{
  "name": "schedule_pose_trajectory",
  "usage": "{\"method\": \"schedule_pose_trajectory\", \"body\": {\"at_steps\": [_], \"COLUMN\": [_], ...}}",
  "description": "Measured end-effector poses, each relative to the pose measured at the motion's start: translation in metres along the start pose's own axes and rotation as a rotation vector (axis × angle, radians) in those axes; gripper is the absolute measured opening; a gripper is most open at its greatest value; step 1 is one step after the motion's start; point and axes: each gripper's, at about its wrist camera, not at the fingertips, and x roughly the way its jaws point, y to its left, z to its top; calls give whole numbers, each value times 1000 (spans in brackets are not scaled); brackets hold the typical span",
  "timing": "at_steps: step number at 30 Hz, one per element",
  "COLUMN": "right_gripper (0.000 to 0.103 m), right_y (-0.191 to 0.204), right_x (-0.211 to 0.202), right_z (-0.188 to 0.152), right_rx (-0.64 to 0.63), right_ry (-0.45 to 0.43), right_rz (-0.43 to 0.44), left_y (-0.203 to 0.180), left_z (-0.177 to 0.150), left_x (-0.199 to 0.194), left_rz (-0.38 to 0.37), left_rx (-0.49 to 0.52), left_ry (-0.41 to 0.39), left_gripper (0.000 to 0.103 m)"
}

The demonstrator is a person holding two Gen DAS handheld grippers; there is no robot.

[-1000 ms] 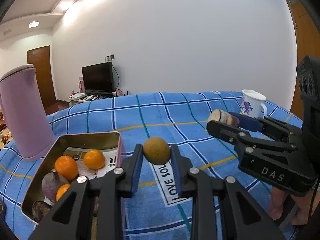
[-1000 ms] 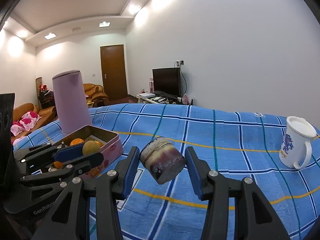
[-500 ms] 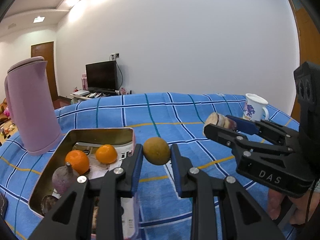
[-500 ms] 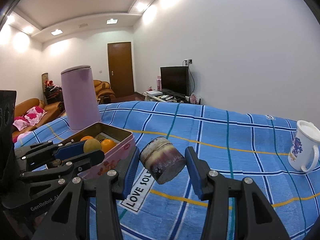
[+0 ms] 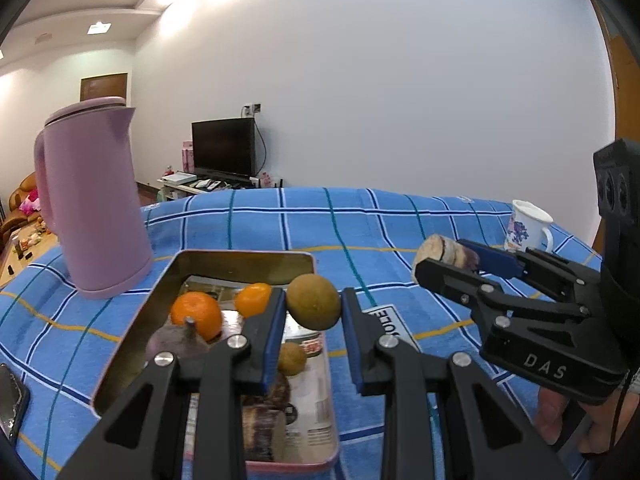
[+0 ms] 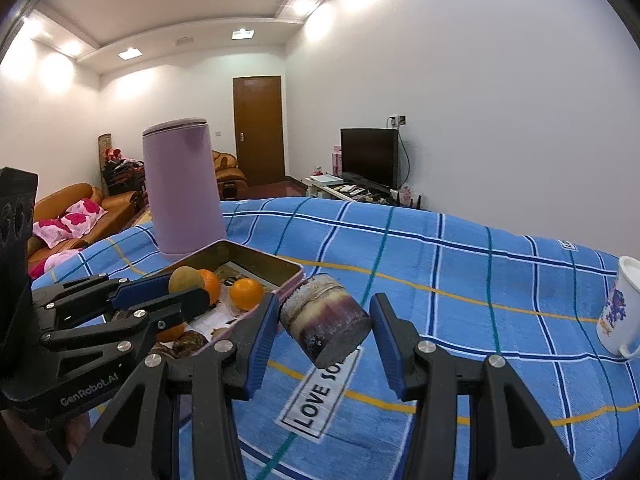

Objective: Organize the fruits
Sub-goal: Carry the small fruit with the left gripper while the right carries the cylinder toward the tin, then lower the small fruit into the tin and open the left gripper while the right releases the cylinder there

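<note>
My left gripper (image 5: 313, 308) is shut on a round brown-green fruit (image 5: 314, 306) and holds it above the right edge of an open pink tin (image 5: 244, 256). The tin holds two oranges (image 5: 197, 314), a purple fruit (image 5: 176, 344), a small brown fruit and sugarcane pieces. My right gripper (image 6: 325, 322) is shut on a purple sugarcane piece (image 6: 326, 324), in the air just right of the tin (image 6: 290, 272). The left gripper (image 6: 176, 292) with its fruit also shows in the right wrist view, over the tin.
A tall pink kettle (image 5: 90, 200) stands behind the tin on the left. A white flowered mug (image 5: 526, 226) stands at the far right. A blue checked cloth (image 5: 360, 232) covers the table. A dark phone (image 5: 10, 396) lies at the left edge.
Both grippers have moved left toward the tin with their fruit still held. The left gripper's fruit now hangs over the tin's right edge.
</note>
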Motion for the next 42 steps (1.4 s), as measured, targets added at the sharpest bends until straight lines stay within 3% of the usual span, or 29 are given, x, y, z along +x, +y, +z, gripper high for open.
{"method": "schedule_pose_trajectory", "body": {"at_steps": [25,42], "right_gripper": [49,50], "right_y": [57,74], "right_x": [42,93], "right_z": [24,8], "right_rx": [-54,-65], "right_ry": [29,224], "right_rz": [118,204], "left_y": [60,75], "left_z": [-5,-11], "left_x": [-2,8], "left_rz": [134,143], "left_rx": [-79,-105], "left_ry": [47,118], "left_gripper": [29,31]}}
